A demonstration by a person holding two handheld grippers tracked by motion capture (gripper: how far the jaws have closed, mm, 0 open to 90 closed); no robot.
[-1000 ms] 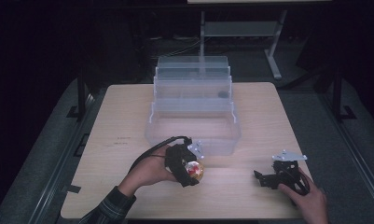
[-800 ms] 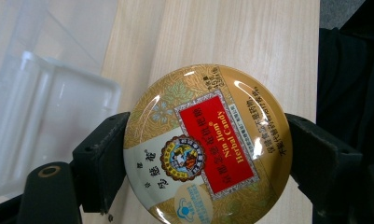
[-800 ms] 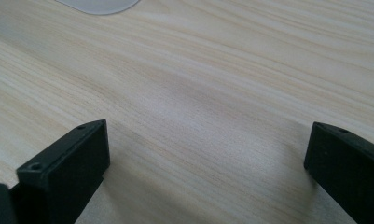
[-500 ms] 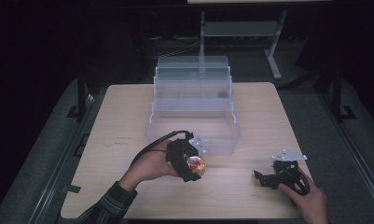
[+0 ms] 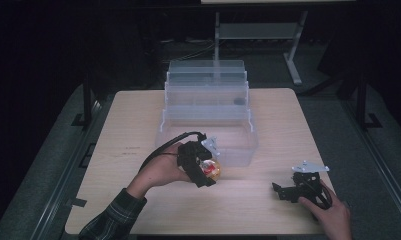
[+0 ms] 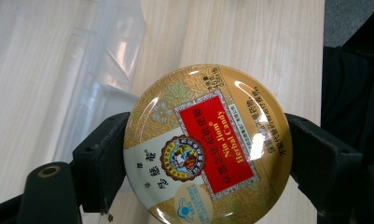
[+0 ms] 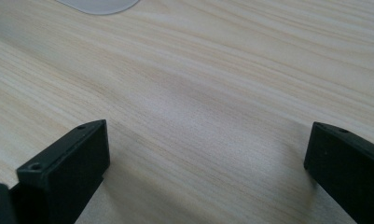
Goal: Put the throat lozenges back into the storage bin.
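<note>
A round gold candy tin (image 6: pixel 207 144) with a red label is clamped between the two black jaws of my left gripper (image 6: pixel 208 154). From above, that gripper (image 5: pixel 204 167) and the tin (image 5: pixel 211 170) hang just in front of the clear tiered plastic organiser (image 5: pixel 208 110), near its lowest front bin. My right gripper (image 5: pixel 288 190) rests low over the wooden table (image 5: pixel 258 205) at the front right, with a hand around it. Its jaws stand wide apart over bare wood, and the gripper (image 7: pixel 208 154) holds nothing.
The clear organiser rises in steps toward the back of the table; a small dark thing (image 5: pixel 239 101) lies in one upper tier. A corner of clear plastic (image 7: pixel 98 4) shows at the top of the right gripper view. Dark floor and a metal stand (image 5: pixel 293 45) lie beyond.
My left gripper has carried the tin to the right and slightly forward, closer to the organiser's front bin. The right gripper has stayed put.
</note>
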